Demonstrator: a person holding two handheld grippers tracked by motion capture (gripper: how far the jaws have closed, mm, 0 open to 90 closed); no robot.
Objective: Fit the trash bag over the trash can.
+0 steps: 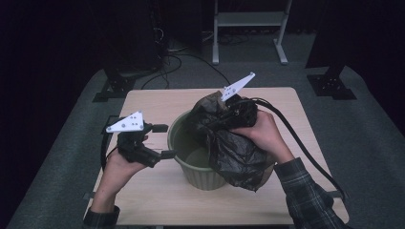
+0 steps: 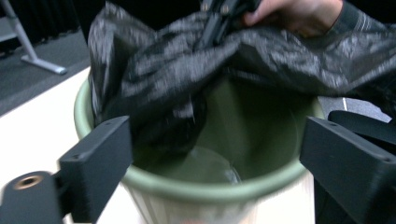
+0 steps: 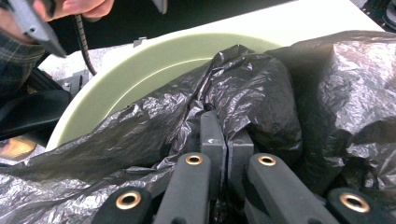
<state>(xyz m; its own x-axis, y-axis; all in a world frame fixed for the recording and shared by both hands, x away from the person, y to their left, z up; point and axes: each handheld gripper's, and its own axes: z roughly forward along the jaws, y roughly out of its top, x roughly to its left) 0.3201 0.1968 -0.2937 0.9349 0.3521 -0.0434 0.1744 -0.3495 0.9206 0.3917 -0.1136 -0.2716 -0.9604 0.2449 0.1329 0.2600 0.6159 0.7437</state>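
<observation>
A green ribbed bin point(image 1: 172, 143) stands at the middle of the light wooden table point(image 1: 157, 200). A crumpled black plastic bag point(image 1: 237, 155) hangs over its right rim, partly inside. My right gripper point(image 1: 228, 110) is above the bin's far side, shut on a fold of the bag point(image 3: 261, 88); its jaws point(image 3: 226, 135) meet with plastic bunched around them. My left gripper point(image 1: 164, 140) hovers at the bin's left rim, open, with nothing between its fingers. In the left gripper view the wide jaws point(image 2: 215, 140) frame the bin's mouth point(image 2: 187, 189) and the bag point(image 2: 154, 70).
The bin's floor looks bare. Thick black cables trail from both grippers, the right one across the table's right side point(image 1: 305, 148). Behind the table stand a white frame point(image 1: 248, 28), black stands point(image 1: 329, 81) and loose cables on grey floor.
</observation>
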